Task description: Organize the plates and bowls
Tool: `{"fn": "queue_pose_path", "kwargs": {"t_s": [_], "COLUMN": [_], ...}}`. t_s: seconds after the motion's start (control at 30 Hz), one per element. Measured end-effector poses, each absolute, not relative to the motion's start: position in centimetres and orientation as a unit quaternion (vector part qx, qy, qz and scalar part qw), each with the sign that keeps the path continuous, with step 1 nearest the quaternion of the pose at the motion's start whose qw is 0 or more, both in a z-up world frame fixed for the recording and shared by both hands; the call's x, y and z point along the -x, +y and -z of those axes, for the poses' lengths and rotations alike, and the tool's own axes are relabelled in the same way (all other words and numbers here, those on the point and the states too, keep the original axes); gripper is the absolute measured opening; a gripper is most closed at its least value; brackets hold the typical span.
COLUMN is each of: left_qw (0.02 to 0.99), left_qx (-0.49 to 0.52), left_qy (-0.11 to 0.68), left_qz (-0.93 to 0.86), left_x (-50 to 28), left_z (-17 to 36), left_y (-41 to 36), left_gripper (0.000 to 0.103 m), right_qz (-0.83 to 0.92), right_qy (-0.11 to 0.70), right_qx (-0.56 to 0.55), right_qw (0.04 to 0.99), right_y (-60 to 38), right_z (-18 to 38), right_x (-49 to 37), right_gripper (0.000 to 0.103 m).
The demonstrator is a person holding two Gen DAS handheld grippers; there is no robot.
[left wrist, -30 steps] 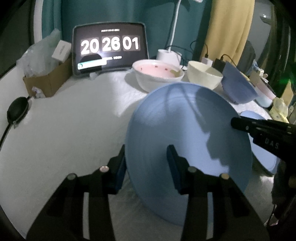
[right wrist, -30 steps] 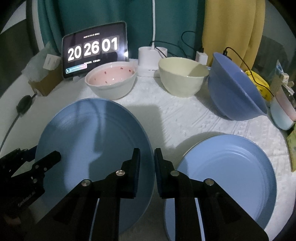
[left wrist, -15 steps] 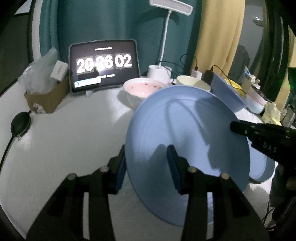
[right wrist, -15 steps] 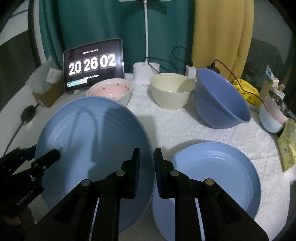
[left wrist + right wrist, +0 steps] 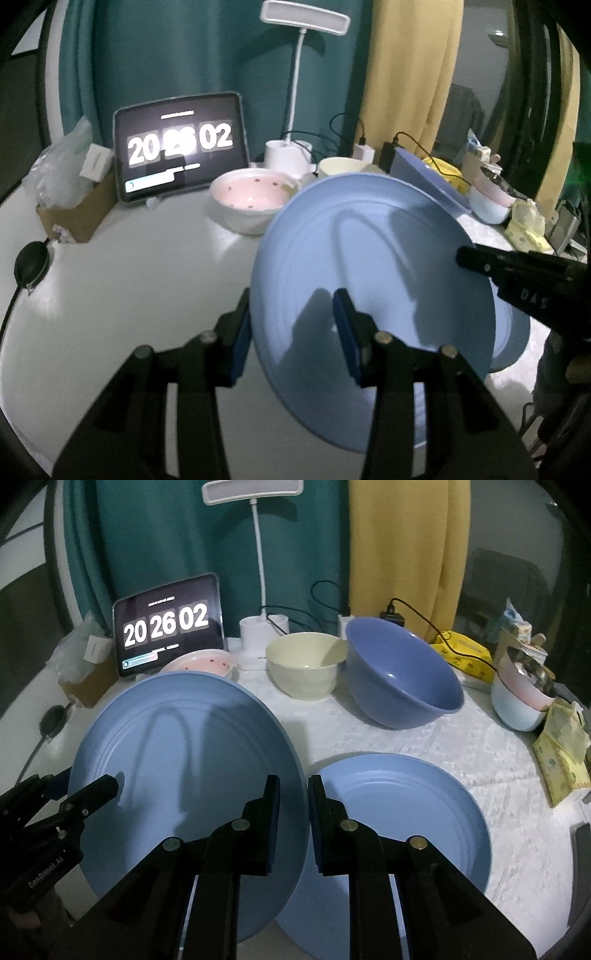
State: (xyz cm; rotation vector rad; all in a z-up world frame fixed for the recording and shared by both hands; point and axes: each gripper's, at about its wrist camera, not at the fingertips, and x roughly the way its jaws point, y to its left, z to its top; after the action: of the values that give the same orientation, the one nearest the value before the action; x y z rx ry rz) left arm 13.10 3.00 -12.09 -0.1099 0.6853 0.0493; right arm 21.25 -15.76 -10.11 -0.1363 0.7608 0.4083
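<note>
Above the table's (image 5: pixel 424 746) front edge, a large blue plate (image 5: pixel 184 760) hangs tilted, pinched at opposite rims: the left gripper (image 5: pixel 291 325) clamps its left rim, the right gripper (image 5: pixel 291 808) its right rim, fingers narrowed on it. A second blue plate (image 5: pixel 402 812) lies flat just beside it, partly beneath. Along the back edge stand a pink bowl (image 5: pixel 251 192), a cream bowl (image 5: pixel 304 664) and a tilted blue bowl (image 5: pixel 402 675), near a clock tablet (image 5: pixel 168 627).

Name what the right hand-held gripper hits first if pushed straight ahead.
Judging loosely, the right hand-held gripper, shut on the lifted plate, would carry it toward the cream bowl; depth is unclear.
</note>
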Motion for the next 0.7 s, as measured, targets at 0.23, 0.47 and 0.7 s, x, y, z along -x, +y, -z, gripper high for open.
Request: {"fn": "queue_pose_path", "kwargs": {"t_s": [0.23, 0.47, 0.7], "left_qw": [0.941, 0.939, 0.938], "left_qx": [0.041, 0.025, 0.008], "left_qy": [0.337, 0.342, 0.347], "left_qz": [-0.013, 0.003, 0.019], "left_x": [-13.5, -14.3, -15.3], "left_z": [11.7, 11.6, 11.7], "left_y": [1.1, -1.6, -4.5], "left_gripper": [0.043, 0.043, 0.043], "right_qz": [-0.188, -0.173, -0.156], "right_qy": [0.363, 0.363, 0.364], "right_qx": [0.055, 0.035, 0.017], "right_qw": [0.911, 0.915, 0.918], "right_y": [-17.8, -20.4, -23.3], "right_z": [9.9, 10.1, 10.5], "right_x": [-21.2, -21.7, -22.3], "right_gripper": [0.017, 0.017, 0.017]}}
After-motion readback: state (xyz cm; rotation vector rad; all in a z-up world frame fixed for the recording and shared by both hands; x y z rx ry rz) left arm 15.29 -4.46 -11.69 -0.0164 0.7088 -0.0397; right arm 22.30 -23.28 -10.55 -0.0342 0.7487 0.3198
